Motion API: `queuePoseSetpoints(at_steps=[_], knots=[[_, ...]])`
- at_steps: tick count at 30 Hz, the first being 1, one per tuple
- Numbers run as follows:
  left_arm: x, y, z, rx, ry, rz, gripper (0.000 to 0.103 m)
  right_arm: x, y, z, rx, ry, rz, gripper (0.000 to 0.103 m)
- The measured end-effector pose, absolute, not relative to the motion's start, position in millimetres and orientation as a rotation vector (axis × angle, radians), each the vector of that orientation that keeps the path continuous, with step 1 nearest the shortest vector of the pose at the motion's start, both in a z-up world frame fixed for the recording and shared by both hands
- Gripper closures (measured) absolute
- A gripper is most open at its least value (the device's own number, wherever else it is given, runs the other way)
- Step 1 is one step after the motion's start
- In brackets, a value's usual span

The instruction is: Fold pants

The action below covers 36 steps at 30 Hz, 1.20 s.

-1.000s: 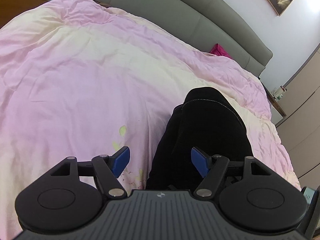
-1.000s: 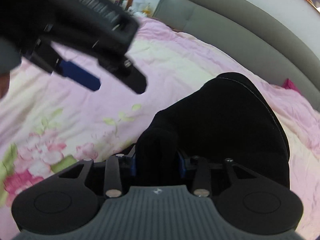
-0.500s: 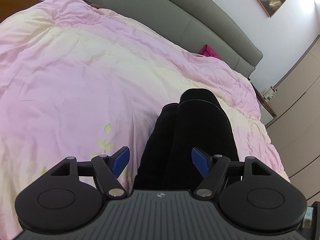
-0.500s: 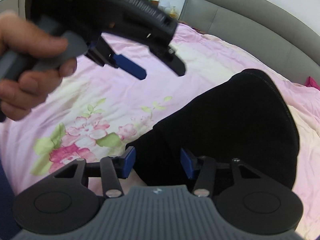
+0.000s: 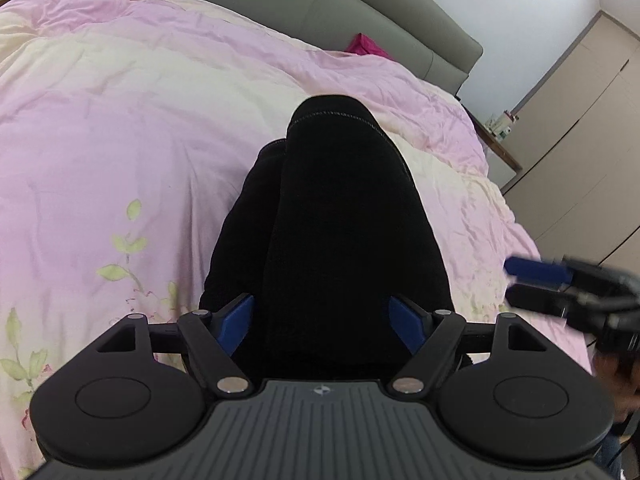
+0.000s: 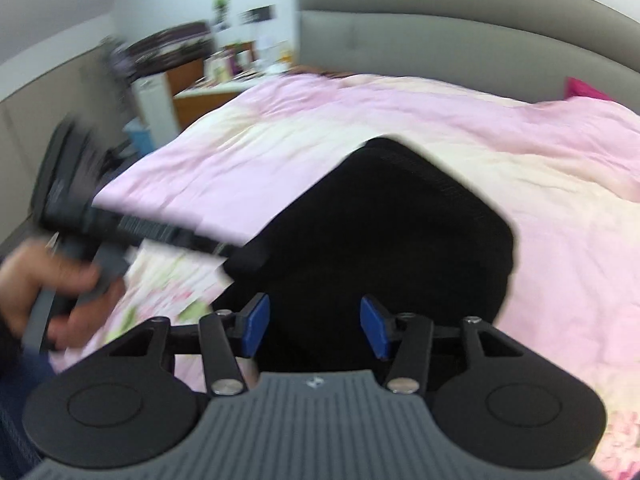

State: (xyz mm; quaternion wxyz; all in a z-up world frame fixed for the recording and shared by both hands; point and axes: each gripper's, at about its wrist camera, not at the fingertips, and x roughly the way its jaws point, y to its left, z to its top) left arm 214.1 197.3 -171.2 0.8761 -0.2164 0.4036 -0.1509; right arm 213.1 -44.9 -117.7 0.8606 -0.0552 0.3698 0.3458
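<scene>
Left wrist view showed a wide bed (image 5: pixel 120 128) under a pink and cream quilt, with a grey headboard (image 5: pixel 360 12) along its far edge. The black pants (image 5: pixel 340 216) lay on the quilt near the bed's near edge, already doubled into a long narrow bundle that pointed toward the headboard, one layer on top and a second one showing beside it. The left gripper (image 5: pixel 322 322) was above the near end of this bundle; its jaws were opening and the blue pads stood clear of the cloth on both sides, so it had released and grasped nothing. The right gripper (image 6: pixel 316 326) was in the same state in the right wrist view, which was blurred: jaws opening, black cloth visible between the pads but not pressed by them. It seemed that a fold was just laid down and the next one was waiting. To do it well, I think both grippers should take the near end at its two corners, pinch all layers together, and carry them evenly toward the far end, so the edges meet and the quilt is not caught.
</scene>
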Motion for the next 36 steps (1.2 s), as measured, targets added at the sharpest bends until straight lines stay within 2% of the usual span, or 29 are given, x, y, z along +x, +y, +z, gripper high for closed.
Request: queuePoseSetpoints(at_steps=[2, 3, 4, 6, 7, 10, 15, 21, 24, 29, 32, 33, 36], knots=[[217.9, 192.8, -174.7, -0.438, 0.851, -0.322, 0.016, 237.2, -49.0, -103.5, -0.11, 0.777, 0.653, 0.04], [219.5, 192.4, -176.8, -0.449, 0.856, -0.337, 0.024, 249.2, -44.8, -99.3, -0.119, 0.791, 0.621, 0.034], [220.7, 192.6, -178.7, -0.46, 0.861, -0.34, 0.029, 260.8, -38.6, -95.9, -0.129, 0.809, 0.599, 0.032], [221.1, 194.8, -179.2, -0.465, 0.852, -0.348, 0.065, 286.6, -24.2, -87.8, -0.141, 0.838, 0.604, 0.028], [220.5, 197.9, -179.2, -0.48, 0.848, -0.359, 0.068, 299.7, -15.5, -85.3, -0.148, 0.847, 0.615, 0.028], [218.7, 207.1, -179.9, -0.56, 0.838, -0.404, 0.072, 344.2, 8.6, -81.1, -0.155, 0.926, 0.595, 0.027], [219.3, 205.1, -182.8, -0.529, 0.828, -0.439, 0.073, 407.0, 64.1, -86.4, -0.178, 1.073, 0.574, 0.027], [221.0, 212.2, -185.9, -0.561, 0.826, -0.461, 0.072, 443.1, 127.4, -86.4, -0.537, 1.129, 0.733, 0.027], [220.4, 213.6, -185.2, -0.561, 0.825, -0.469, 0.072, 461.9, 133.3, -92.6, -0.623, 1.197, 0.809, 0.029], [225.3, 216.4, -191.3, -0.575, 0.831, -0.492, 0.072, 487.0, 124.0, -113.5, -0.59, 1.352, 0.886, 0.033], [230.4, 219.8, -197.2, -0.594, 0.842, -0.497, 0.072, 479.6, 120.1, -129.1, -0.531, 1.403, 0.974, 0.062], [231.8, 220.8, -198.3, -0.599, 0.845, -0.5, 0.072, 475.1, 119.7, -132.1, -0.521, 1.39, 0.996, 0.068], [228.0, 221.6, -192.3, -0.614, 0.834, -0.52, 0.075, 459.4, 114.7, -128.4, -0.489, 1.347, 1.039, 0.076]])
